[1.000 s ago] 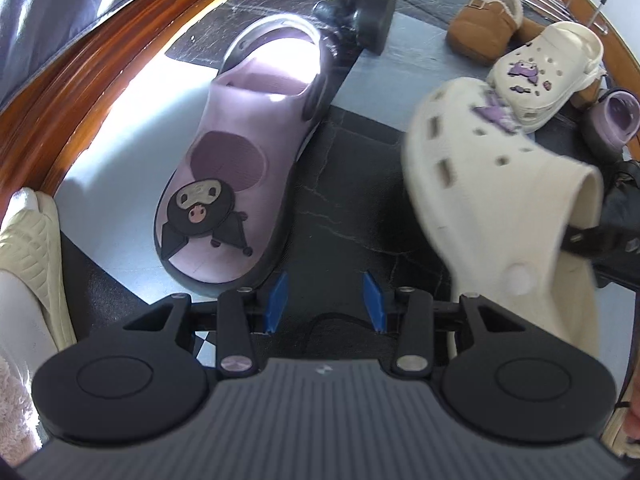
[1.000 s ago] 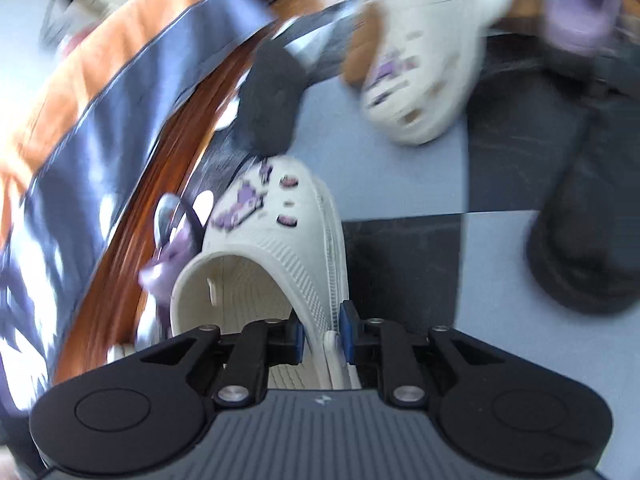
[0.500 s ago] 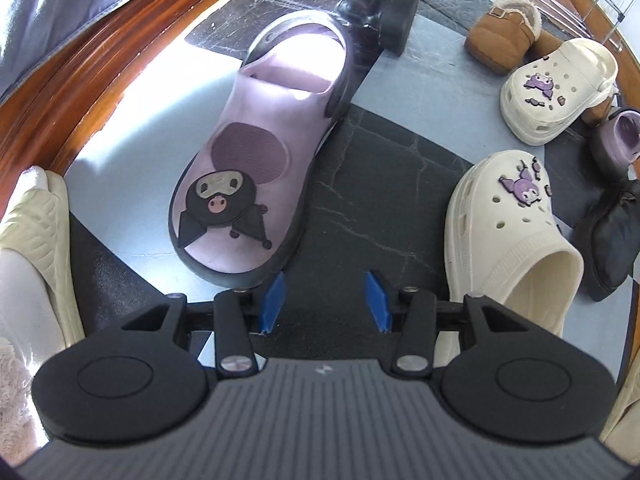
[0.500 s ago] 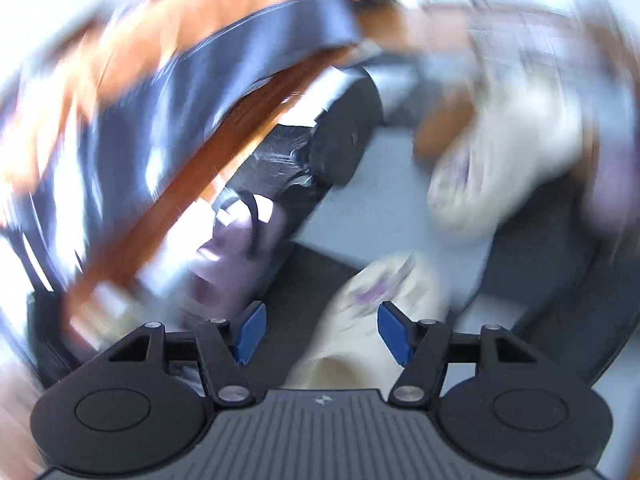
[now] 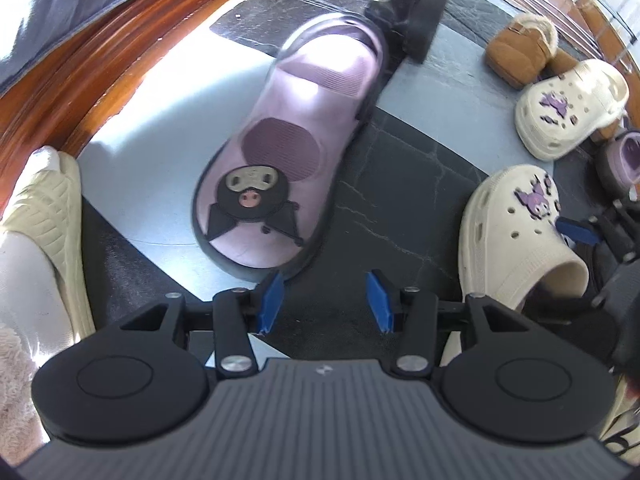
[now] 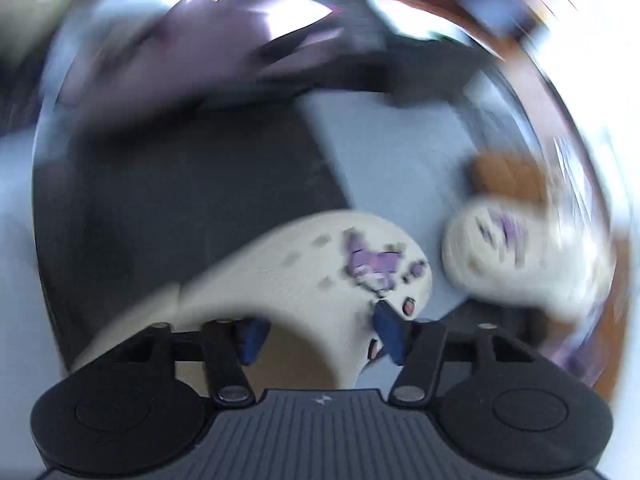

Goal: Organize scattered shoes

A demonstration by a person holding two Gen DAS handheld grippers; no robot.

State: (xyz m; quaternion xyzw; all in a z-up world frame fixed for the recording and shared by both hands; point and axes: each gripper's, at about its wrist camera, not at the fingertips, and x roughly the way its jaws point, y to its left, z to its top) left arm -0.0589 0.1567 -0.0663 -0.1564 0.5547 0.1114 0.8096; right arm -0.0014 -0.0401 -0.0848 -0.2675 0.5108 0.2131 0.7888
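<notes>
A lilac slide with a dark cartoon face (image 5: 280,168) lies on the tiled floor just beyond my left gripper (image 5: 325,298), which is open and holds nothing. To its right stands a cream clog with a purple charm (image 5: 516,236), toe pointing away. My right gripper (image 6: 320,334) is open at that clog's heel opening; one blue pad of it (image 5: 576,230) shows beside the clog in the left wrist view. The right wrist view is blurred; the cream clog (image 6: 304,288) fills its lower middle. A second cream clog (image 5: 568,116) sits farther back.
A black shoe on its side (image 5: 420,12) touches the lilac slide's heel. A brown fur-lined slipper (image 5: 520,48) and a small purple shoe (image 5: 624,156) lie at the back right. A pale ribbed slipper (image 5: 44,224) is at the left, and a curved wooden edge (image 5: 92,80) runs behind.
The right gripper set the cream clog down on the floor, opened and swung round to its heel. The left gripper has edged closer to the lilac slide.
</notes>
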